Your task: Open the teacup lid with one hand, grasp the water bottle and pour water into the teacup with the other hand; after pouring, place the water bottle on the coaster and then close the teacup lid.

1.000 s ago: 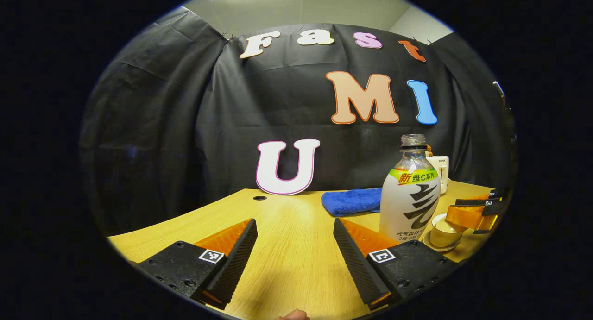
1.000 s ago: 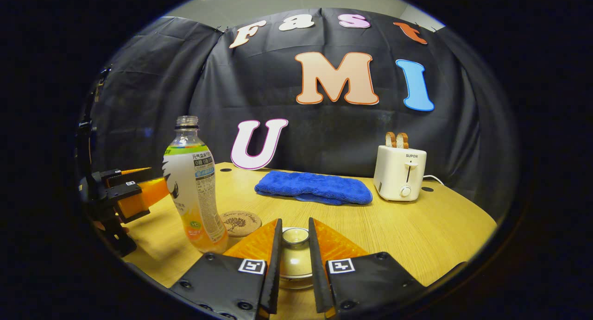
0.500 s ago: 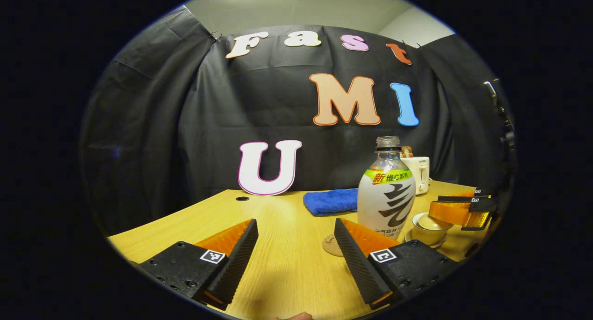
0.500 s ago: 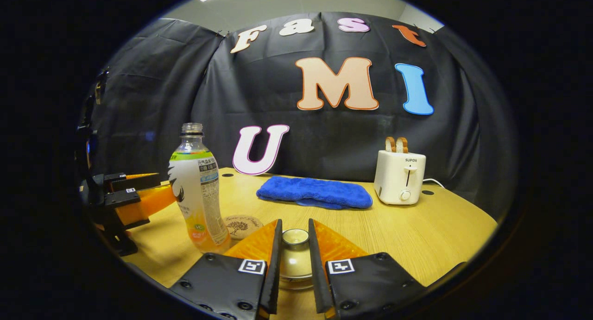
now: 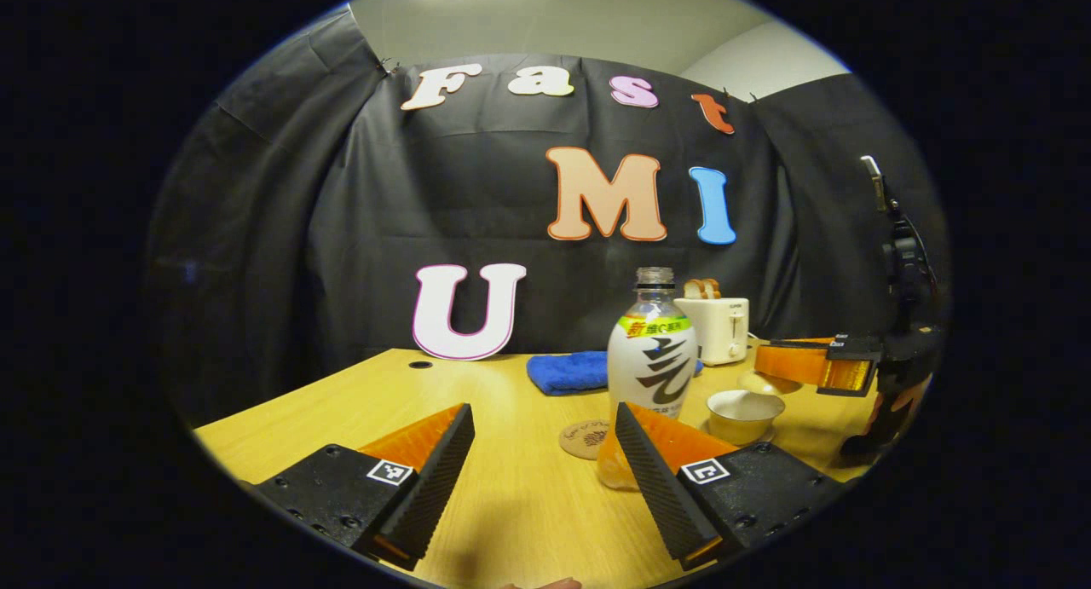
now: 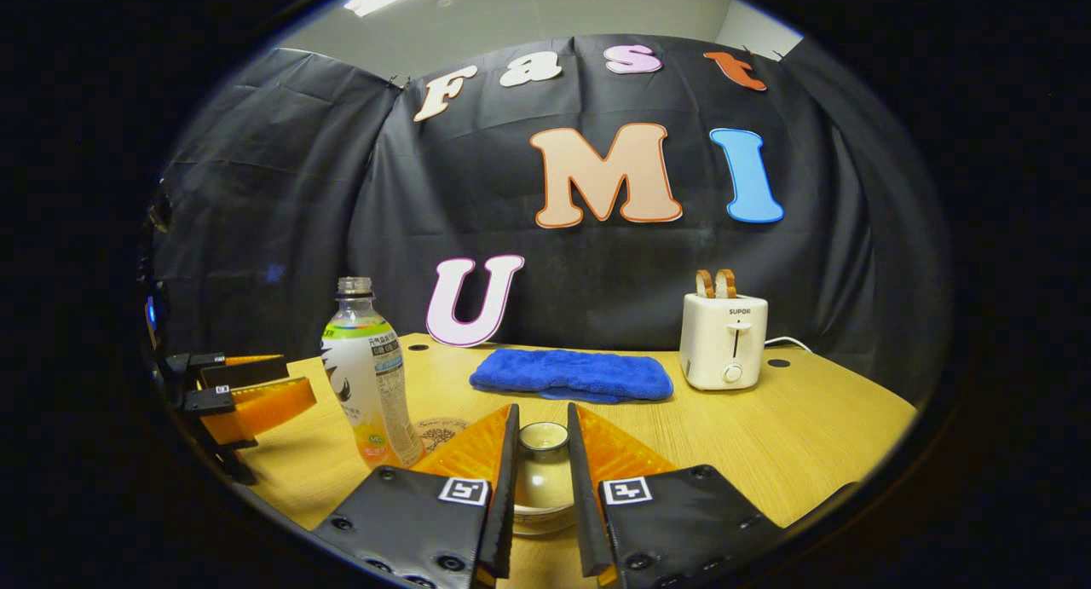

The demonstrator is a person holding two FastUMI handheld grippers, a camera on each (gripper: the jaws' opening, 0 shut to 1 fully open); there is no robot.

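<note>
My right gripper [image 6: 540, 487] clamped the teacup lid [image 6: 542, 478]; my left gripper [image 5: 545, 470] stood wide open, empty. The teacup [image 5: 745, 410] sat uncovered, contents unclear; the water bottle [image 5: 651, 376] held orange liquid.

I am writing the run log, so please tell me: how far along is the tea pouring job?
Done: the lid is off the teacup, which stands open. In hand: the right gripper is shut on the lid. Left: the open left gripper has yet to grasp the water bottle, pour, and set it on the coaster beside it; then the lid goes back.
</note>
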